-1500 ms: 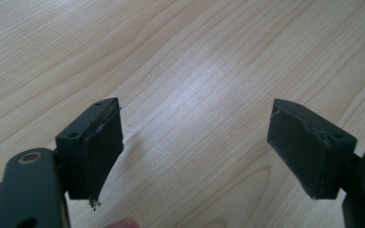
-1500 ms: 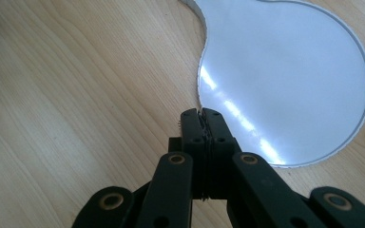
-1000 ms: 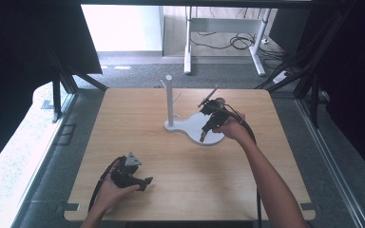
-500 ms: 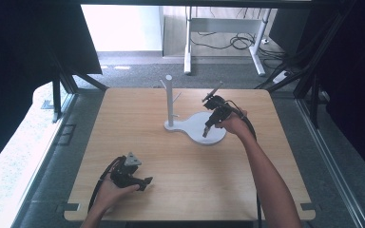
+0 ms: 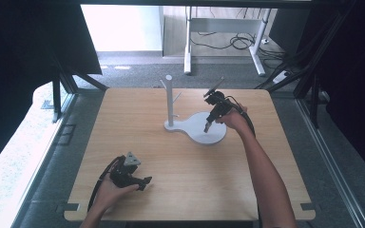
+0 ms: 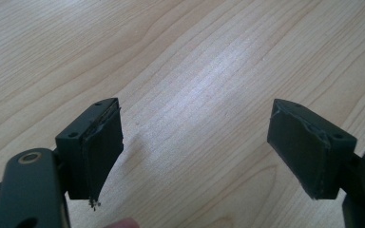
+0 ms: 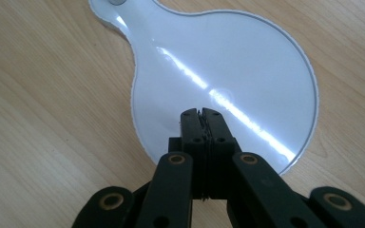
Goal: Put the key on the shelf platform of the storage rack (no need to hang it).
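Observation:
A white stand with an upright post (image 5: 169, 99) and a round flat base (image 5: 204, 134) sits on the wooden table (image 5: 138, 118), right of centre at the back. My right gripper (image 5: 207, 127) hovers tilted down over that base (image 7: 228, 61), jaws pressed together with nothing between them (image 7: 201, 114). Near the front left edge my left gripper (image 5: 145, 181) rests low over the table, held by a hand. Its pads (image 6: 100, 142) stand wide apart over bare wood, with nothing between them (image 6: 195, 147).
The post carries short pegs (image 5: 177, 96) near its top. Dark frame bars (image 5: 83, 78) and cables run around the table. A white desk frame (image 5: 218, 28) stands on the floor behind. Bare wood lies between the two grippers.
My right gripper has moved right and slightly toward me across the stand's base, from near the post to the round part. The left gripper has stayed put.

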A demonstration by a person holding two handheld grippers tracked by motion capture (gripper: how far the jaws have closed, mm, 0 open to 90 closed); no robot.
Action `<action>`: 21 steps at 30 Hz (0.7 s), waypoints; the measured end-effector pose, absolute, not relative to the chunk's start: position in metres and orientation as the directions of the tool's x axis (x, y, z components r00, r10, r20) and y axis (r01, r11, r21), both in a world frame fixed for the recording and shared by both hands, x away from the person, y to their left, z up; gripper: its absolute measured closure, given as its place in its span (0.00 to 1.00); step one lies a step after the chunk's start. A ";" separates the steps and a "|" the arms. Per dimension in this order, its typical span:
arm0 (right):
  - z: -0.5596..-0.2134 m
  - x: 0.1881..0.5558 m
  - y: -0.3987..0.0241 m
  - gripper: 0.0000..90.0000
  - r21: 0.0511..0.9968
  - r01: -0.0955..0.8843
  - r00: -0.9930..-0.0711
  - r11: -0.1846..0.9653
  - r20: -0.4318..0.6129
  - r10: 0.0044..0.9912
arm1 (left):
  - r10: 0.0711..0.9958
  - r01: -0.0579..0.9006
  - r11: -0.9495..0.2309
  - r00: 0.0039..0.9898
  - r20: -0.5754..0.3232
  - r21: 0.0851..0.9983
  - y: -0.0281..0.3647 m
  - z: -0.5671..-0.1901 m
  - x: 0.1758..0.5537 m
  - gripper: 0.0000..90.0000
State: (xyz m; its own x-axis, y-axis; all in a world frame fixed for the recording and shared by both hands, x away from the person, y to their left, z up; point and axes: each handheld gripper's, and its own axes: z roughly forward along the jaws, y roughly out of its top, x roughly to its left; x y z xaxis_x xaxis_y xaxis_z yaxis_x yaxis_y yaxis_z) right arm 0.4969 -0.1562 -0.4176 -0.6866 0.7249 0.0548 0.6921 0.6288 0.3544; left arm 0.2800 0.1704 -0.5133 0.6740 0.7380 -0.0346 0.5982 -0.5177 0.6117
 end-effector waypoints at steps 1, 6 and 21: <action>-0.419 0.498 -0.157 0.99 0.356 0.693 -0.684 0.627 0.052 0.727 | 0.738 0.598 -0.520 0.675 -0.032 0.611 0.170 -0.513 0.280 0.22; -0.423 0.504 -0.161 0.99 0.352 0.713 -0.663 0.607 0.055 0.747 | 0.739 0.597 -0.526 0.673 -0.021 0.606 0.170 -0.514 0.280 0.22; -0.440 0.513 -0.158 0.99 0.359 0.728 -0.641 0.584 0.055 0.765 | 0.738 0.599 -0.521 0.674 -0.031 0.608 0.171 -0.514 0.280 0.22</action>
State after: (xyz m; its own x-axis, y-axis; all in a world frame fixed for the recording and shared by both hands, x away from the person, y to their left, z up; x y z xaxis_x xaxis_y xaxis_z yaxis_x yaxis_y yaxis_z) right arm 0.5134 -0.1576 -0.4395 -0.6412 0.7654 0.0553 0.7281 0.5841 0.3589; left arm 0.2805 0.1705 -0.5142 0.6735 0.7385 -0.0314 0.5991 -0.5206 0.6083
